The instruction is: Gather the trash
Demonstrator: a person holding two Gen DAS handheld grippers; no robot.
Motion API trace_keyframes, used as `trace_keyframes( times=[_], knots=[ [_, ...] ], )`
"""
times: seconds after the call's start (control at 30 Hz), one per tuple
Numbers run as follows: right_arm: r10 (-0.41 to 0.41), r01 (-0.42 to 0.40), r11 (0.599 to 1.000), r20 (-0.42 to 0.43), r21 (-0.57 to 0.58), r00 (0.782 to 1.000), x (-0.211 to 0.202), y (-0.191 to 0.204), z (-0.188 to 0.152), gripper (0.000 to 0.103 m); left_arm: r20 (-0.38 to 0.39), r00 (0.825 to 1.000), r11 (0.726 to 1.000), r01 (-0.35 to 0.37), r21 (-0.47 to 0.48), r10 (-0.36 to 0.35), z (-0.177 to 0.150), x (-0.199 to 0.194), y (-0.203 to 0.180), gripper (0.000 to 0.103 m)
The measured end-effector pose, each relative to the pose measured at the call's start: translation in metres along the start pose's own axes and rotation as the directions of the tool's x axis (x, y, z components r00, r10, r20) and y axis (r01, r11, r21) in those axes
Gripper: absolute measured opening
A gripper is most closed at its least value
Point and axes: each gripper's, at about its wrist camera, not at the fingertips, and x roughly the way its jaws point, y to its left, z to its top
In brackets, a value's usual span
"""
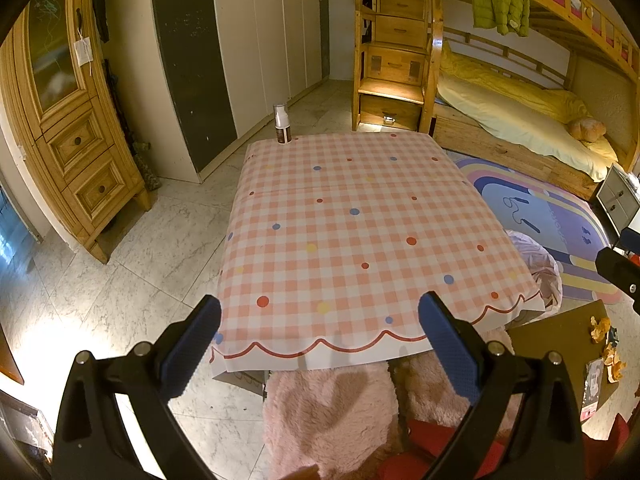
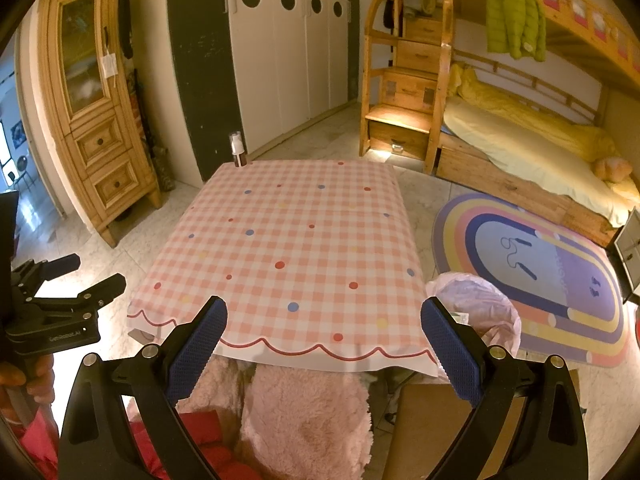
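Observation:
A table under a pink checked cloth (image 1: 352, 220) (image 2: 288, 248) stands ahead of both grippers. A small spray bottle (image 1: 282, 124) (image 2: 237, 150) stands upright at its far left corner. Orange peel scraps (image 1: 602, 330) lie on a brown board (image 1: 560, 344) at the right. A pink plastic bag (image 2: 480, 304) (image 1: 540, 268) sits open beside the table's right edge. My left gripper (image 1: 320, 320) is open and empty above the table's near edge. My right gripper (image 2: 324, 320) is open and empty, also at the near edge.
A wooden cabinet (image 1: 72, 128) stands at the left, white wardrobes (image 1: 272, 40) at the back, a bunk bed (image 1: 520, 112) at the right. A rainbow rug (image 2: 540, 272) lies right of the table. Pink fluffy cushions (image 1: 332, 412) lie below the near edge.

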Motion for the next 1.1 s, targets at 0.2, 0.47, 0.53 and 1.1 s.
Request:
trace_keyframes(
  times=[0.2,0.47,0.53,1.1],
  knots=[
    [0.002,-0.002,1.0,-0.001,0.001,1.0,-0.0011,-0.0012,-0.0011,0.096,-0.001,1.0,1.0,0.0,0.0,0.0,-0.0002,-0.0004,0.0008,0.096],
    [0.0,0.0,1.0,-0.004,0.005,1.0,0.0001,-0.0008,-0.0039,0.096,-0.002,1.0,1.0,0.001,0.0,-0.001,0.0,0.0002,0.0006,0.096],
    [0.001,-0.001,1.0,-0.005,0.005,1.0,0.0001,-0.0007,-0.0046,0.096,-0.002,1.0,1.0,0.0,-0.001,0.0,-0.0003,0.0004,0.0007,0.096],
    [-0.002,0.003,1.0,-0.007,0.02,1.0,0.0035,-0.0071,-0.0097,0.096,0.005,1.0,1.0,0.005,-0.001,-0.005,-0.0033,0.0024,-0.0022,0.096]
  ],
)
